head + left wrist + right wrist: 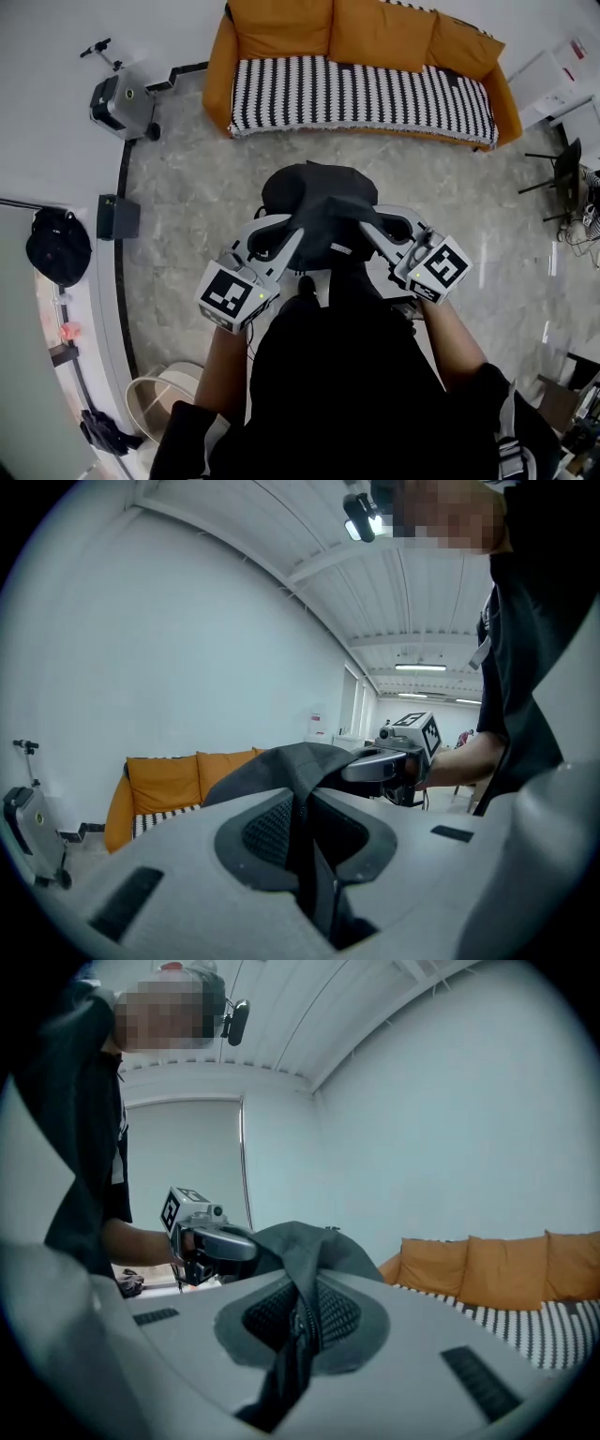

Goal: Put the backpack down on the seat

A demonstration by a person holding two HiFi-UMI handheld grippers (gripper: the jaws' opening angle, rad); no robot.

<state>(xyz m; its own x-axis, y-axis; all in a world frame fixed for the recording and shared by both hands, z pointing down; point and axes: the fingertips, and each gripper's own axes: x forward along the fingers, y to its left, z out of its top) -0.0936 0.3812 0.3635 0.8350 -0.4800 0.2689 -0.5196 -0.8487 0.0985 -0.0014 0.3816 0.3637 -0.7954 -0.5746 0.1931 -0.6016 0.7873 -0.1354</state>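
A dark grey backpack [314,211] hangs above the floor between my two grippers, in front of the person's body. My left gripper [279,239] is shut on a fold of its fabric [281,766], pinched between the jaws. My right gripper [373,228] is shut on a strap or zipper edge of the backpack [309,1241]. The orange sofa [361,33] stands ahead, its seat under a black-and-white striped cover [361,94]. In the left gripper view the sofa [164,785] shows at the left, and the right gripper's body [384,766] shows behind the backpack.
A grey wheeled machine [122,103] stands at the far left by the wall. A black box [117,216] and a black bag [58,246] lie on the left. White boxes [562,75] and a black stand [562,178] are at the right.
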